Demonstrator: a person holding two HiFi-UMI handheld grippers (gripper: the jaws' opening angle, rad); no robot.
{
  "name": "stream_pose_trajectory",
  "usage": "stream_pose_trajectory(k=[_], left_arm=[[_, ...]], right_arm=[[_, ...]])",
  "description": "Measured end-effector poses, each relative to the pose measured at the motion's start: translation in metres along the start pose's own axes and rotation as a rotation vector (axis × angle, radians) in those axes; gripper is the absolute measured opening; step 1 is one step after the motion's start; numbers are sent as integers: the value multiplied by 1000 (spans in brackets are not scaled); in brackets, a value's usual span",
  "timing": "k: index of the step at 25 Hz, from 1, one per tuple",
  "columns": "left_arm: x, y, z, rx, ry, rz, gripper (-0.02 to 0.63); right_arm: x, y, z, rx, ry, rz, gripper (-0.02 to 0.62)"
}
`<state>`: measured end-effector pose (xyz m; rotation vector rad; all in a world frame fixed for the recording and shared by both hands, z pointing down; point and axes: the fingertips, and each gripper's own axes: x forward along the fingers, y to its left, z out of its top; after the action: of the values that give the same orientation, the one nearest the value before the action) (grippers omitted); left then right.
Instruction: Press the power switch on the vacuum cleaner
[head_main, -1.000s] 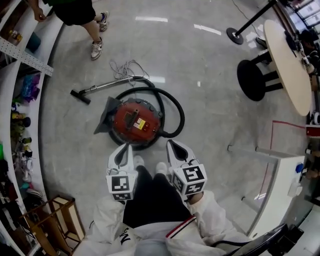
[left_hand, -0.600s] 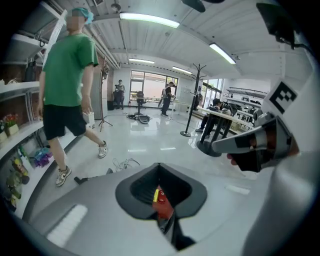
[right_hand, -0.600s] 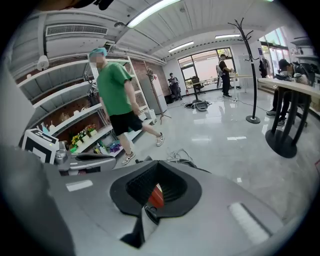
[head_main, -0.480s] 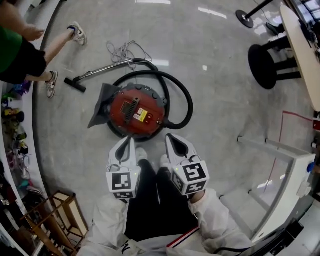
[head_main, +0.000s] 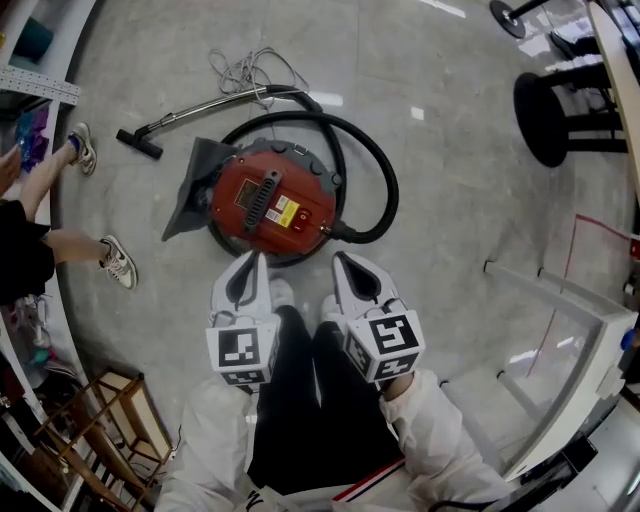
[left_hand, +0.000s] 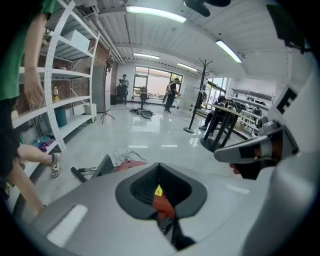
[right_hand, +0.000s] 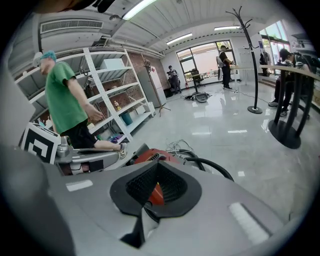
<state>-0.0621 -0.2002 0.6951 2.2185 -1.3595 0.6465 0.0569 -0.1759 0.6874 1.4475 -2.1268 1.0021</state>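
Observation:
The red round vacuum cleaner (head_main: 262, 203) stands on the floor just ahead of my feet, with a black handle and a yellow label (head_main: 283, 209) on its top. Its black hose (head_main: 385, 190) loops round the right side to a metal wand (head_main: 205, 104). My left gripper (head_main: 254, 260) and right gripper (head_main: 341, 260) hang side by side, both shut and empty, tips a short way short of the vacuum's near rim. The left gripper view shows the vacuum (left_hand: 129, 164) past the shut jaws. In the right gripper view its red top (right_hand: 150, 156) and hose (right_hand: 212, 166) show.
A person's legs (head_main: 100, 255) are at the left by the shelving (head_main: 40, 85). A grey cord (head_main: 245, 68) lies beyond the wand. A wooden crate (head_main: 120, 425) sits near left, a black stool (head_main: 560, 110) far right, a white frame (head_main: 560, 300) at the right.
The vacuum now sits a little nearer in the head view. The person at the left has walked down along the shelving. Both grippers stay shut side by side.

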Motion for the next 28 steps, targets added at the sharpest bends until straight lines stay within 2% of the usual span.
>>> stream_pose_trajectory(k=[7,15,28], left_arm=[[5,2,-9,-15,17,-6,0],[5,11,-14,-36,28,8,0],[9,21,-11,-80,20,18,0]], right_arm=[[17,-2,-15,5,36,-1,0],[47,-2,-12,-51,57,15,0],[101,-16,-34,-100,146,19,0]])
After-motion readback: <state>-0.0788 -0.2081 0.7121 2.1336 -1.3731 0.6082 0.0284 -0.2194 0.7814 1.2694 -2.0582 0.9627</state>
